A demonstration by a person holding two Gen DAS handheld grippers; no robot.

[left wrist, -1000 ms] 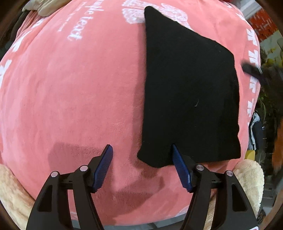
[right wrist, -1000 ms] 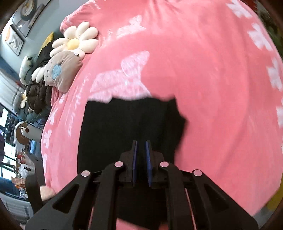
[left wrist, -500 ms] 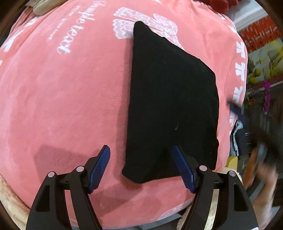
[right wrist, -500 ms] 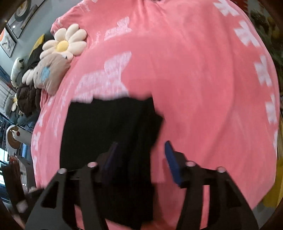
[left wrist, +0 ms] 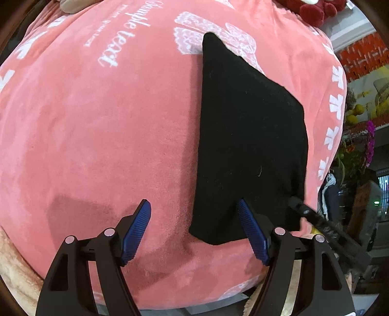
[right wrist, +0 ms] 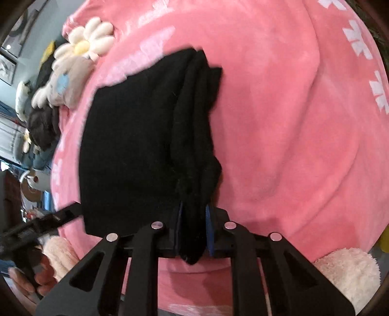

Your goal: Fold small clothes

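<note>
A folded black garment [left wrist: 250,136] lies on a pink plush blanket [left wrist: 109,126]. My left gripper [left wrist: 194,231] is open and empty, with its right finger at the garment's near edge and its left finger over bare blanket. In the right wrist view the garment [right wrist: 136,145] shows a thick stack of folded layers along its right side. My right gripper [right wrist: 193,228] is shut on the near end of that stacked edge. The right gripper also shows in the left wrist view as a dark bar [left wrist: 316,218] at the garment's right corner.
A daisy-shaped plush [right wrist: 85,46] and a grey plush toy [right wrist: 65,87] lie at the blanket's far left. A cream fluffy cushion [right wrist: 347,272] sits under the blanket's near edge. A red plush [left wrist: 316,12] is at the far end. Room clutter and flowers [left wrist: 359,145] stand beyond the right edge.
My right gripper opened, shifted to the garment's right stacked edge and closed on it. My left gripper stayed open and drifted slightly; the garment stayed flat.
</note>
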